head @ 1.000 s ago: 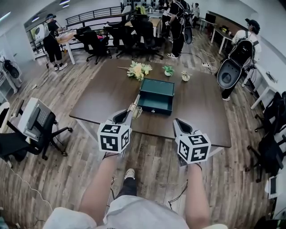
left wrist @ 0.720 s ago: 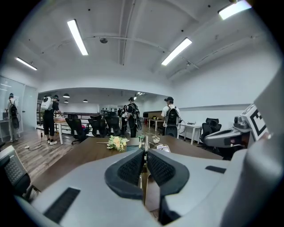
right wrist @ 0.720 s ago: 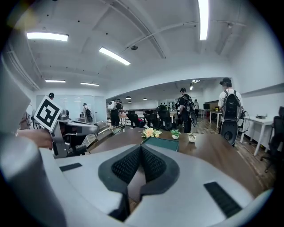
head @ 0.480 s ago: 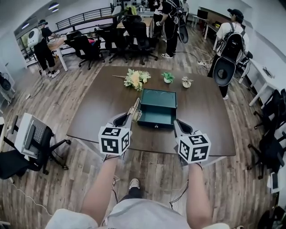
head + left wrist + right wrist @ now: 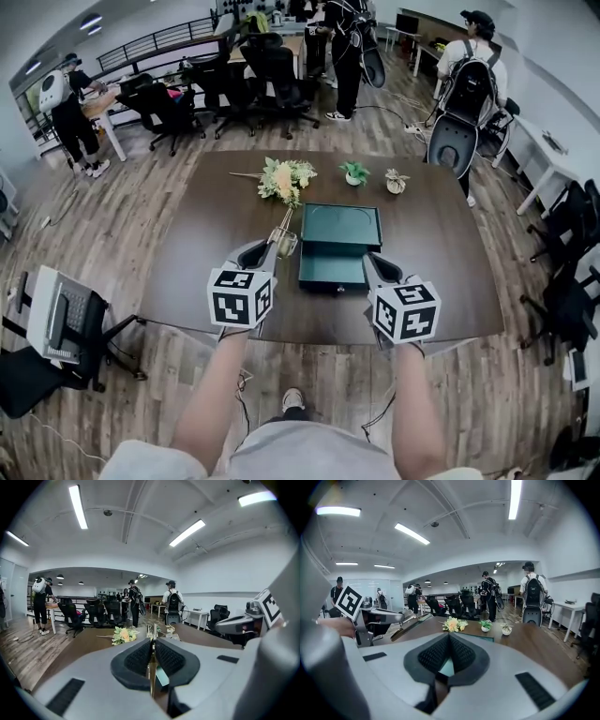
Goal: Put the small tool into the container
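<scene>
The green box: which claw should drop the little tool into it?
Left. The left claw grips the small tool, and it hangs just beside the green box. The right claw is shut with nothing in it, so it has nothing to drop.

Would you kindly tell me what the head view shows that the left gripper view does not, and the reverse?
Only the head view: the person's forearms and the whole green container. Only the left gripper view: ceiling lights and the left hand-held gripper's pads shut on the tool. Both: the table, the flowers, the tool and the right hand-held gripper.
</scene>
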Action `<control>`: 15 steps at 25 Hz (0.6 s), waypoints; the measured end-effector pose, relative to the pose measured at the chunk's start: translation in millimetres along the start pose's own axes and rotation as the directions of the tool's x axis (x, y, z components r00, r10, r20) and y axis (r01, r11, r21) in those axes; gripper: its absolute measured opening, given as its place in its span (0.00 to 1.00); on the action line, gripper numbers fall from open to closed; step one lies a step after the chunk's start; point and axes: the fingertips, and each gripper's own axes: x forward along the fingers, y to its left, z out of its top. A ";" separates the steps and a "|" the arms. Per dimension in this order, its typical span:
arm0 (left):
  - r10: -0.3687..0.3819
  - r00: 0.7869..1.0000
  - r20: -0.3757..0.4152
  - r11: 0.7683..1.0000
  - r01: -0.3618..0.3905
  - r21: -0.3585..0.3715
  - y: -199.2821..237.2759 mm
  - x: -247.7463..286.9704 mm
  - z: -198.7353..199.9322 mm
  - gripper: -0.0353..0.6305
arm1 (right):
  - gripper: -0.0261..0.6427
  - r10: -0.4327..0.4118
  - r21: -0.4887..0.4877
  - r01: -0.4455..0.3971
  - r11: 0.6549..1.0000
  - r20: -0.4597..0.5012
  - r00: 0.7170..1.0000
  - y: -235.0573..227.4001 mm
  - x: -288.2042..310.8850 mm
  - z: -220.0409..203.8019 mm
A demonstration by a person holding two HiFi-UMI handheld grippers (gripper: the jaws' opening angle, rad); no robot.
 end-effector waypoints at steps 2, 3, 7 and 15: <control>-0.013 1.000 0.001 1.000 0.013 0.001 6.0 5.7 2.1 0.09 | 0.05 -0.010 -0.001 0.010 1.000 -0.001 1.000 1.4 6.7 3.1; -0.020 1.000 0.001 1.000 0.020 0.003 8.8 8.7 3.2 0.09 | 0.05 -0.015 -0.002 0.015 1.000 -0.001 1.000 1.8 9.9 4.6; -0.039 0.999 -0.001 0.999 0.039 0.007 21.4 20.2 6.4 0.09 | 0.05 -0.030 -0.005 0.030 1.000 -0.005 1.000 4.1 23.8 8.7; -0.076 0.997 0.004 0.997 0.076 0.011 36.0 38.5 12.9 0.09 | 0.05 -0.065 -0.004 0.065 0.998 -0.008 0.998 1.8 41.0 14.3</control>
